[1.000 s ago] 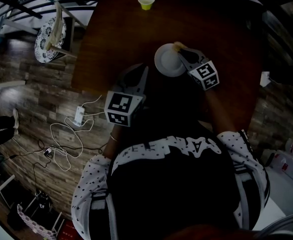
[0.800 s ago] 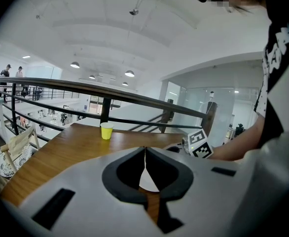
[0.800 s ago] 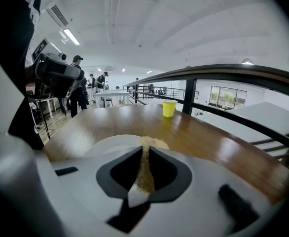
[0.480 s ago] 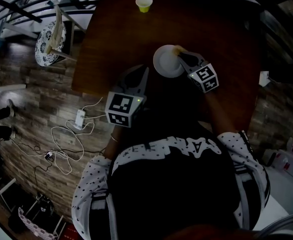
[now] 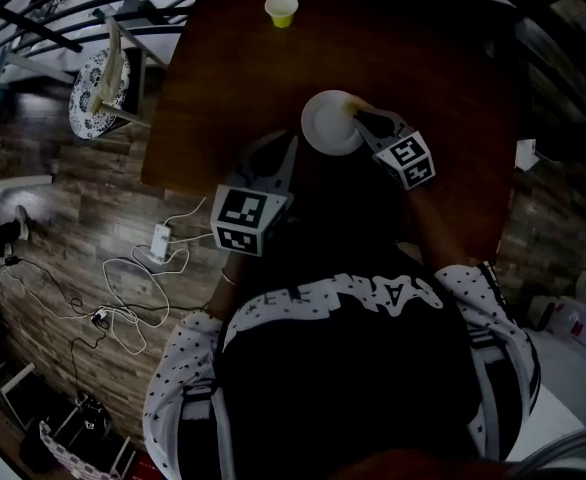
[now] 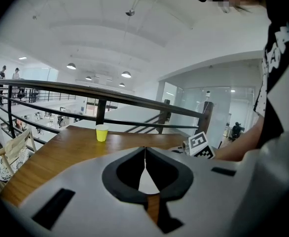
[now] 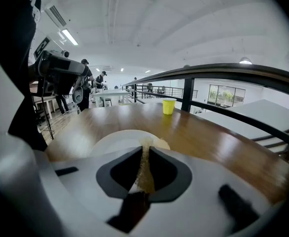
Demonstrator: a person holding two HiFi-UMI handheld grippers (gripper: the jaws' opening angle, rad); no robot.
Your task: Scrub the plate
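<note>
A white plate [image 5: 325, 126] lies on the dark wooden table [image 5: 433, 68], in front of me. My right gripper [image 5: 359, 116] is shut on a tan sponge [image 5: 352, 108] that rests on the plate's right rim. The right gripper view has the sponge [image 7: 145, 168] pinched between the jaws, with the plate [image 7: 116, 141] just beyond them. My left gripper [image 5: 292, 140] is at the plate's near-left edge. Its jaws are closed, with a thin white sliver of the plate [image 6: 147, 182] between them.
A small yellow cup [image 5: 281, 9] stands at the table's far edge, before a dark railing [image 6: 110, 94]. Left of the table are a chair with a patterned cushion [image 5: 99, 80] and, on the wood floor, a power strip with cables [image 5: 158, 234].
The right gripper has drawn the sponge a little nearer to me along the plate's right rim. The left gripper has stayed at the plate's edge.
</note>
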